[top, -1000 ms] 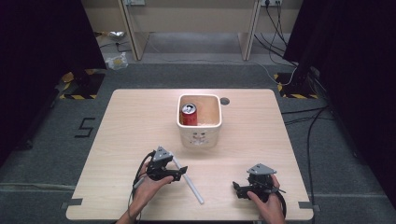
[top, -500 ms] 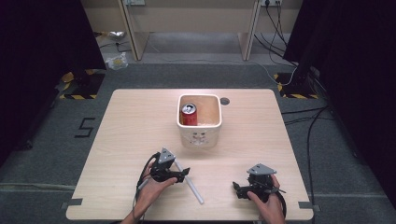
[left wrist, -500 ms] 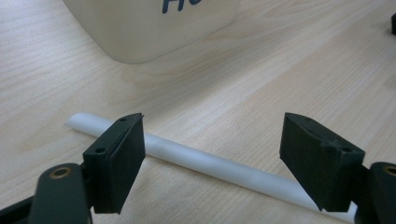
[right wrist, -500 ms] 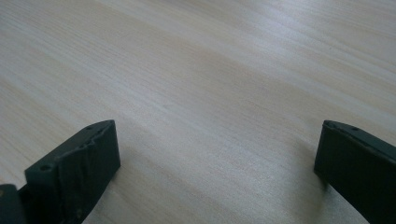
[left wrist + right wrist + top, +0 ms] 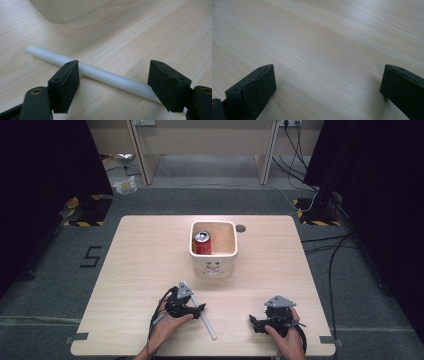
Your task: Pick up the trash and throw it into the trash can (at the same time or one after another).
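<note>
Both tongs [image 5: 200, 309] [image 5: 254, 322] gape over pale wooden table [image 5: 140, 255] on grey carpet [image 5: 60, 285].

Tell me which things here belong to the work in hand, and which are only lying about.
In the work:
- white tube, lying between the open jaws of the left hand-held gripper

Lying about:
- white bin
- red can inside it
- right hand-held gripper, open over bare table

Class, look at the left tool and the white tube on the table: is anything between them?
Nothing visible. The left tool has been closing slightly, its jaws open astride the white tube, which lies flat on the table.
</note>
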A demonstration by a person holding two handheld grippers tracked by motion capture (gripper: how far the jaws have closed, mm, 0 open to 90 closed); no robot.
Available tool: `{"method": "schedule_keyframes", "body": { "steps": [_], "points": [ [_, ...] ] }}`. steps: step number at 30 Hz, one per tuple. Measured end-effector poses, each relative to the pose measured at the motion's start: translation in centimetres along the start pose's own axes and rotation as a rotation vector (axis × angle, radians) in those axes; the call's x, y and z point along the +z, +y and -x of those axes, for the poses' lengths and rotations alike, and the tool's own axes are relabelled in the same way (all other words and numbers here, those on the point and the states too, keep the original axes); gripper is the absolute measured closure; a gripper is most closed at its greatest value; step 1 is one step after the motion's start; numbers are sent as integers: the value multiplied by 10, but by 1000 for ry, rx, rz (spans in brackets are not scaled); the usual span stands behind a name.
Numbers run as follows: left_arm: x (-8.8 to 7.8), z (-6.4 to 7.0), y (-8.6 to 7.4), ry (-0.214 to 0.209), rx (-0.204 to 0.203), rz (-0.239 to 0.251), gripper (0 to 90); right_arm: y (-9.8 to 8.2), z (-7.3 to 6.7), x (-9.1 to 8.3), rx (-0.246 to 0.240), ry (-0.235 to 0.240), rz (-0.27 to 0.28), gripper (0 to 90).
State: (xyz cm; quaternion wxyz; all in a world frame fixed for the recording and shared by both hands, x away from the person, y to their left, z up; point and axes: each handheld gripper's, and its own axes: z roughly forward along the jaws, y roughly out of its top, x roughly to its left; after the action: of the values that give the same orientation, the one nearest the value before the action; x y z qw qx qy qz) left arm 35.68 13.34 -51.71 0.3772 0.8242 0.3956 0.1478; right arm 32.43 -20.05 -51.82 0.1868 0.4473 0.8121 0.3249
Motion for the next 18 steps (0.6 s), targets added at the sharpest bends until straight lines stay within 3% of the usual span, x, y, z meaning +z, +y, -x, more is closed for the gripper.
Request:
{"method": "schedule_keyframes", "body": {
  "steps": [10,18],
  "points": [
    [-9,-14,-4,0,51,-17,401,0,0,0,0,0,0,3],
    [-24,-36,-12,2,51,-38,546,0,0,0,0,0,0,4]
  ]
}}
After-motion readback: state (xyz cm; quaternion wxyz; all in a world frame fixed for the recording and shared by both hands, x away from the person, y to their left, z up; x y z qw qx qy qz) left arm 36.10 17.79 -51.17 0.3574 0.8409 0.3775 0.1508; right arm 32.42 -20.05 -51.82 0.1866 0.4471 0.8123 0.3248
